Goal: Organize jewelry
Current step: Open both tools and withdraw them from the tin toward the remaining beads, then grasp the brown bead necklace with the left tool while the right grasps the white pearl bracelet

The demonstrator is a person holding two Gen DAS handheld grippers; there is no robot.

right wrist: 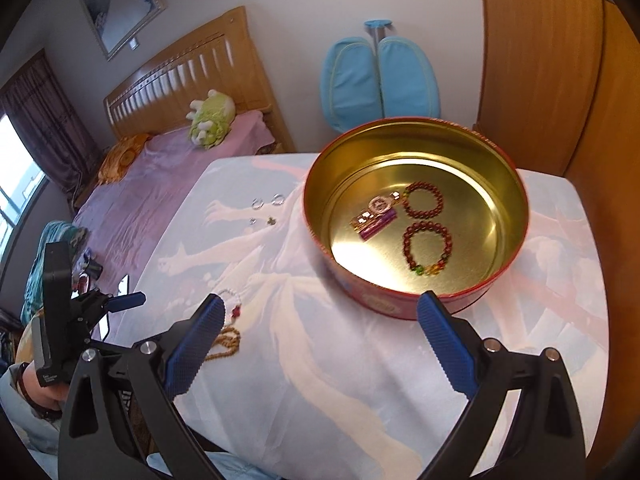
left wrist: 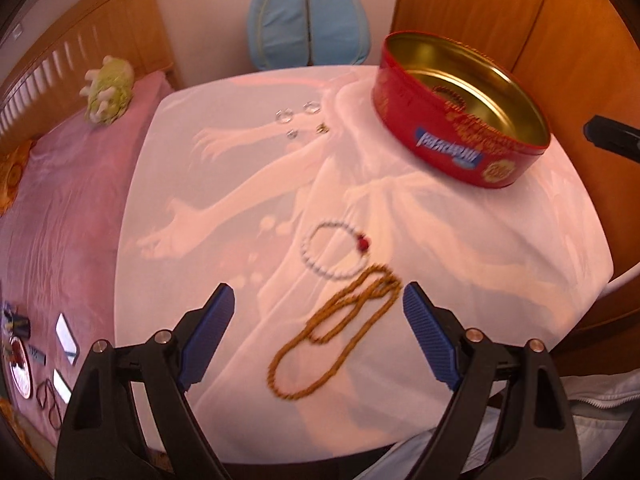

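Observation:
A round red tin (left wrist: 452,152) with a gold inside stands on the white cloth at the far right; in the right wrist view the tin (right wrist: 504,184) holds two dark bead bracelets (right wrist: 427,246) and a watch (right wrist: 376,212). A white bead bracelet (left wrist: 334,250) with a red charm and a long tan bead necklace (left wrist: 340,328) lie on the cloth. Small rings (left wrist: 298,114) lie farther back. My left gripper (left wrist: 318,300) is open, hovering just before the necklace. My right gripper (right wrist: 320,312) is open and empty, in front of the tin.
A bed with a pink sheet (left wrist: 60,208) lies left of the table, with a green plush toy (left wrist: 108,90) and small items (left wrist: 40,356) on it. A blue folded seat (left wrist: 308,20) stands behind. Wooden wardrobe doors (left wrist: 500,4) are at the right.

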